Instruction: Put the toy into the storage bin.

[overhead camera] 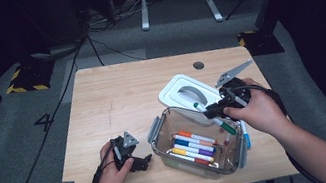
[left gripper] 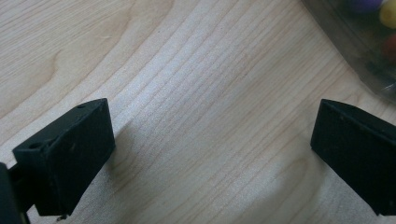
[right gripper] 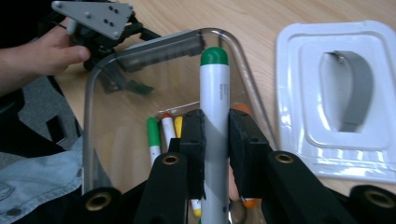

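A clear plastic box (overhead camera: 158,129) near the table's front holds several coloured markers (overhead camera: 192,146). My right gripper (overhead camera: 213,111) hovers over the box's far right corner, shut on a white marker with a green cap (overhead camera: 222,123). In the right gripper view the jaws (right gripper: 215,126) clamp that marker (right gripper: 214,88) on both sides, its green cap pointing away over the box rim (right gripper: 154,44). My left gripper (overhead camera: 138,158) rests on the table just left of the box. Its jaws (left gripper: 210,144) stand wide open over bare wood, with the box corner (left gripper: 355,51) beside them.
The box's white lid (overhead camera: 173,88) with a grey handle lies flat behind the box, and also appears in the right gripper view (right gripper: 289,84). A round grommet (overhead camera: 198,65) sits near the wooden table's (overhead camera: 116,94) far edge. Cables run over the floor beyond.
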